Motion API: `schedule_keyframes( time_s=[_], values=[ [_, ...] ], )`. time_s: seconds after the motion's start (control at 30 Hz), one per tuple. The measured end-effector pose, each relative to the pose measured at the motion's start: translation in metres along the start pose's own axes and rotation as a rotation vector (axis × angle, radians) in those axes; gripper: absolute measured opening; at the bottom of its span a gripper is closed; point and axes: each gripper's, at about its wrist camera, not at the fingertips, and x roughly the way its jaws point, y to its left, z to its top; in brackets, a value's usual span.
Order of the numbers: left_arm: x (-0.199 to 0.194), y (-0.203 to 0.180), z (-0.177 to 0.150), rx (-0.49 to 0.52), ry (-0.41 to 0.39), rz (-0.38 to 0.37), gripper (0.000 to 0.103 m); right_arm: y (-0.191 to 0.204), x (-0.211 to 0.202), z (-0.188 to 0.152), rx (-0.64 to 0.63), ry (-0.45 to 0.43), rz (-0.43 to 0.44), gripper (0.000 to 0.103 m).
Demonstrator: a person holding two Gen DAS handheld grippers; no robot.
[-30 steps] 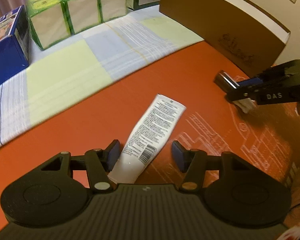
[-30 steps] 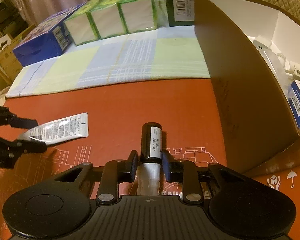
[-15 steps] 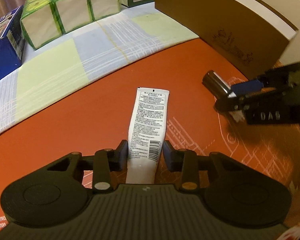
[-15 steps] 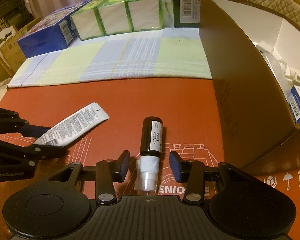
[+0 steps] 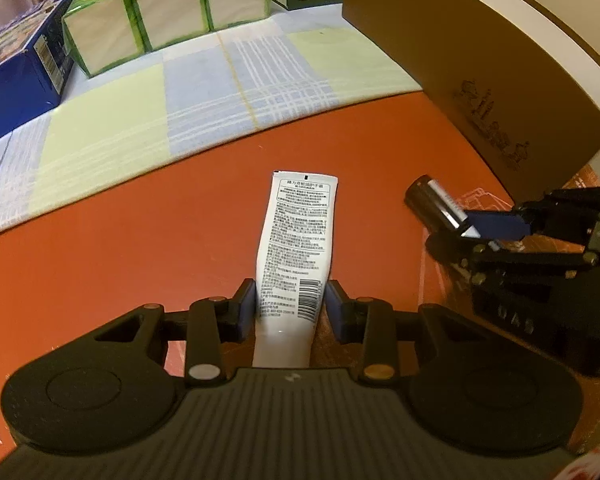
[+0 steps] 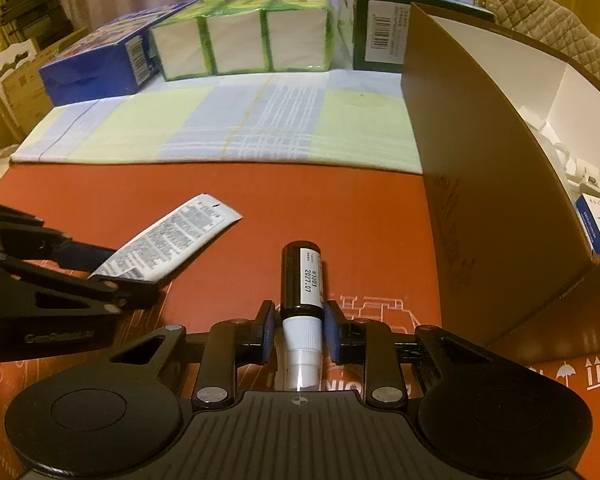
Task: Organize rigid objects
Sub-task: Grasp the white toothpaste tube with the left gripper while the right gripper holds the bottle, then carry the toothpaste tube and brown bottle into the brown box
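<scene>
The white tube looked like smooth, slightly glossy plastic, and the dark bottle beside it like shiny glass or plastic with a ribbed white cap. Both lay on matt orange-red cardboard. Beyond the tube was soft checked cloth; to its right stood a matt brown card box.

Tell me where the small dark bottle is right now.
The dark bottle sits centre-bottom of the right wrist view, clamped at its white cap in the right gripper, over the orange surface, left of the brown box.
</scene>
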Motion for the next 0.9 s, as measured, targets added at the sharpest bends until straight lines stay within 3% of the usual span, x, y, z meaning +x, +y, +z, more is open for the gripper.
schedule_keyframes(
  time_s=[0.57, 0.9],
  values=[
    [0.003, -0.014, 0.002, 0.036, -0.011, 0.017, 0.033, -0.003, -0.007, -0.008, -0.062, 0.000, 0.019, 0.022],
    [-0.011, -0.013, -0.011, -0.035, 0.004, -0.046, 0.032, -0.010, -0.021, -0.014, -0.046, 0.017, 0.087, 0.020]
  ],
)
